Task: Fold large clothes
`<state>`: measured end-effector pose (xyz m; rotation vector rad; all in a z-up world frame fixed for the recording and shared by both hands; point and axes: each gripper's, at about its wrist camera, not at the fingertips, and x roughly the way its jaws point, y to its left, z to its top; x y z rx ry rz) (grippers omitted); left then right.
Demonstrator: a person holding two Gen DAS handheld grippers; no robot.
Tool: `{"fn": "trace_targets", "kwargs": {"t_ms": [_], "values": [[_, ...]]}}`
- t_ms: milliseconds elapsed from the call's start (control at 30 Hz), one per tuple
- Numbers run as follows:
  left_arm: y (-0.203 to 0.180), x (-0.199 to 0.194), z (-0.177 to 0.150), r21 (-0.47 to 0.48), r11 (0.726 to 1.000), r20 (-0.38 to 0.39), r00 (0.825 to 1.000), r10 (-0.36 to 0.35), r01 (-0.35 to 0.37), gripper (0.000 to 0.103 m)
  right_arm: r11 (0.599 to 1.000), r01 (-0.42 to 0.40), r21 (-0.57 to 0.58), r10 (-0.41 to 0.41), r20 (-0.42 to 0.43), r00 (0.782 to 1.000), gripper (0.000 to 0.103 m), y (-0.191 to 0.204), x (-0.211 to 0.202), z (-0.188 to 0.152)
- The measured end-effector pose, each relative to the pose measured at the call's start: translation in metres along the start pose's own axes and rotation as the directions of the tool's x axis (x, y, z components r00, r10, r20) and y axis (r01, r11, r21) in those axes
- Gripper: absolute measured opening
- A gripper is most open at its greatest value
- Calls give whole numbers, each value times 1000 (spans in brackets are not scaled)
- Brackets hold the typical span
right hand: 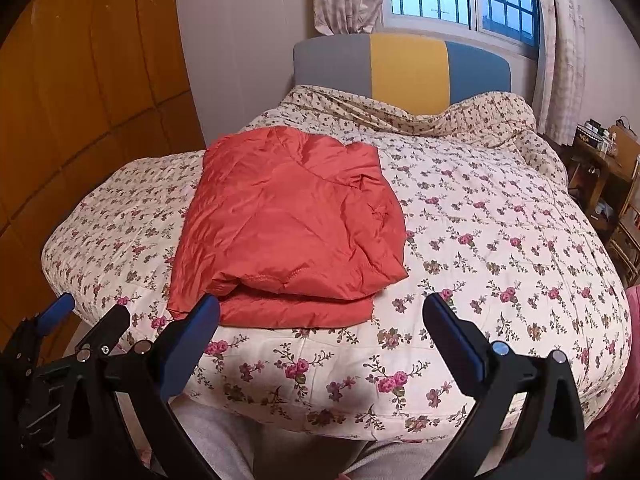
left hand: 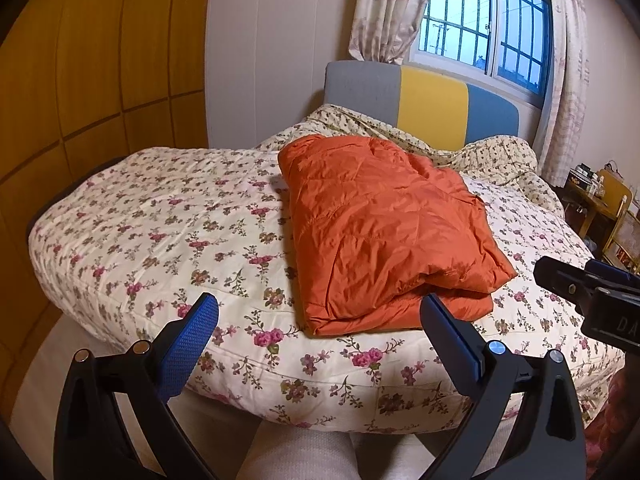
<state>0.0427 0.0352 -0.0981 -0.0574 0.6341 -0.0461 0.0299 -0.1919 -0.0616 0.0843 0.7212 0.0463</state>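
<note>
At the near edge of the bed, left gripper (left hand: 320, 312) and right gripper (right hand: 322, 314) both hang with black jaws and blue pads spread wide, holding nothing, clear of the fabric. Just past them the orange quilted puffer jacket (left hand: 384, 232) lies folded into a thick rectangle on the cream floral quilted bedspread (left hand: 160, 232), near the foot end. Beyond: grey-yellow-blue padded headboard (left hand: 432, 100), barred window (left hand: 484, 28).
</note>
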Motion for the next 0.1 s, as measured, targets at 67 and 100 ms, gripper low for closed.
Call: {"fn": "trace_targets", "kwargs": {"t_ms": [67,100], "values": [[1,5,0,-3,1000,-16,1000,-6,6,100,1000,10,3,-10,-18,1000,101,-4,8,-1],[2,10,0,-6,1000,-29,1000,-10,10,100,1000,17,7,-17,-30,999,101,-7,13,-2]]}}
